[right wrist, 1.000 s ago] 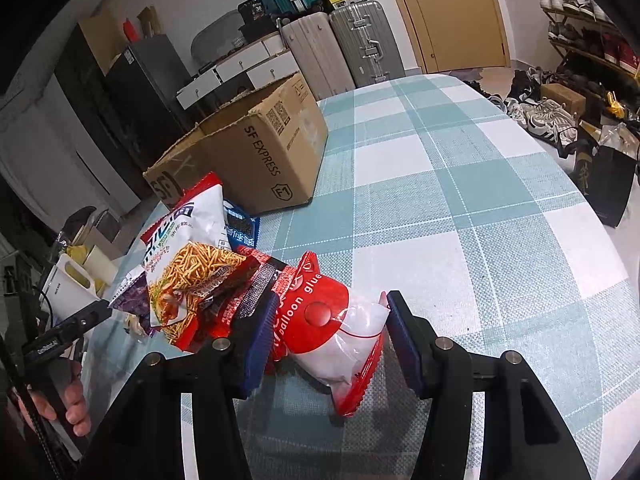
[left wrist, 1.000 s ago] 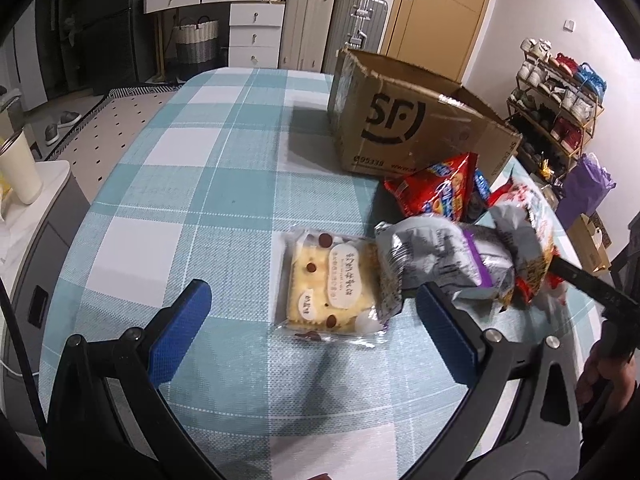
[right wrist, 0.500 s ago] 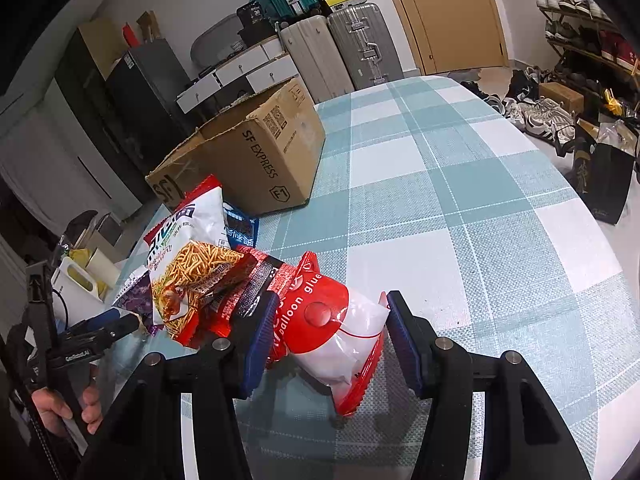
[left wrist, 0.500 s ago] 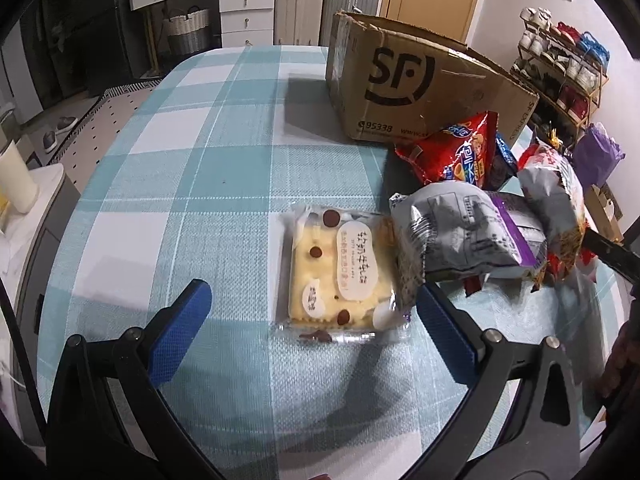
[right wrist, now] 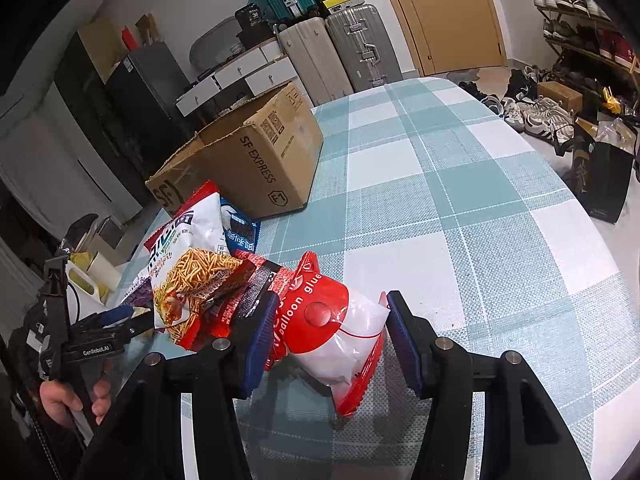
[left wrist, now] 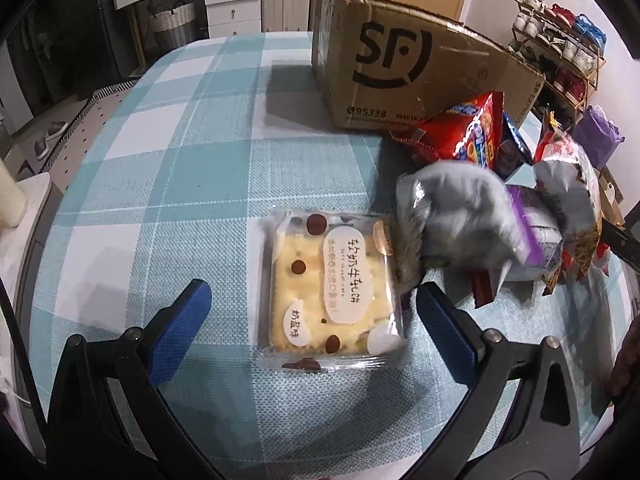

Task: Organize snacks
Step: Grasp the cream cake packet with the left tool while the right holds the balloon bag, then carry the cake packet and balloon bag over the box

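Observation:
A clear pack of yellow crackers (left wrist: 332, 284) lies flat on the checked tablecloth (left wrist: 180, 168). My left gripper (left wrist: 310, 300) hangs open over it, one blue finger on each side and neither touching the pack. A grey and purple bag (left wrist: 472, 216) overlaps the pack's right edge. In the right wrist view my right gripper (right wrist: 330, 316) is shut on a red and white bag (right wrist: 332, 328), with both pads against its sides. To its left lie a noodle snack bag (right wrist: 192, 276) and a white bag (right wrist: 188, 228), with the left gripper (right wrist: 120, 316) beyond them. An open cardboard box (right wrist: 248, 160) stands behind the pile.
The same cardboard box (left wrist: 400, 68) stands at the back right, with a red bag (left wrist: 460, 132) leaning by it. Suitcases (right wrist: 340, 48) and white drawers (left wrist: 228, 4) stand beyond the table's far end. A shoe rack (left wrist: 560, 40) is off to the right. A hand (right wrist: 68, 396) holds the left gripper.
My left gripper has come down and closer to the cracker pack, which now fills more of the space between its open fingers. The right gripper and its bag have not moved.

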Demonstrator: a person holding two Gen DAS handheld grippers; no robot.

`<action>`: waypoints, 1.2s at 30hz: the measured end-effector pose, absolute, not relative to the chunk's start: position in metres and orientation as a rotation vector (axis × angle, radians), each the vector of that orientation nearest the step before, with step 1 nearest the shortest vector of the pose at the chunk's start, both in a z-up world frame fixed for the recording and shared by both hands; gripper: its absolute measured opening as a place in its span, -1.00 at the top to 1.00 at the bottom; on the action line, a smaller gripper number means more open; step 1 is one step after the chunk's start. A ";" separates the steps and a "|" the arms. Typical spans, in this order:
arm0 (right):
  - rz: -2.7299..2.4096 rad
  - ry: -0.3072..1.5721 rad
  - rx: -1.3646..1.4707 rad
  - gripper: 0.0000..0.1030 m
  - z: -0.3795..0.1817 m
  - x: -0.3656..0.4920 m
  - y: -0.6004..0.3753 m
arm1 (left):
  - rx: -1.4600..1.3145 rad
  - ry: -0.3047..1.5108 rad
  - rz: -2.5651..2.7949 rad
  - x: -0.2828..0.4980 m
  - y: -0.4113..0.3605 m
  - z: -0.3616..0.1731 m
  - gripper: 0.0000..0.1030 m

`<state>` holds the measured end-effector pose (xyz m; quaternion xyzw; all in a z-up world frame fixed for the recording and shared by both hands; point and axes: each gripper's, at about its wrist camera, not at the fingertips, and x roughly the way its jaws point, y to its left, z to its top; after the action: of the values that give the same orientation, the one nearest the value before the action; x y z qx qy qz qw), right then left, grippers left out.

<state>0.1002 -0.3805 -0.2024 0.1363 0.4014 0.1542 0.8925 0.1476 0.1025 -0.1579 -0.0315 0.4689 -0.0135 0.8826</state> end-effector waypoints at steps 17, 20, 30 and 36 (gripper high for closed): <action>0.322 0.823 0.295 -0.07 -0.199 0.097 -0.383 | -0.033 0.936 -0.116 0.124 0.112 -0.150 -0.06; 0.323 0.822 0.300 -0.07 -0.198 0.095 -0.383 | -0.039 0.939 -0.116 0.121 0.114 -0.151 -0.06; 0.330 0.807 0.300 -0.07 -0.189 0.087 -0.380 | -0.057 0.900 -0.109 0.111 0.115 -0.133 -0.06; 0.348 0.784 0.296 -0.07 -0.175 0.084 -0.376 | -0.064 0.848 -0.094 0.108 0.114 -0.109 -0.06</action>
<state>0.0837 -0.3761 -0.1752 0.1429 0.3788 0.1683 0.8988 0.1077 0.1142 -0.1089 -0.0309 0.4111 -0.0454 0.9099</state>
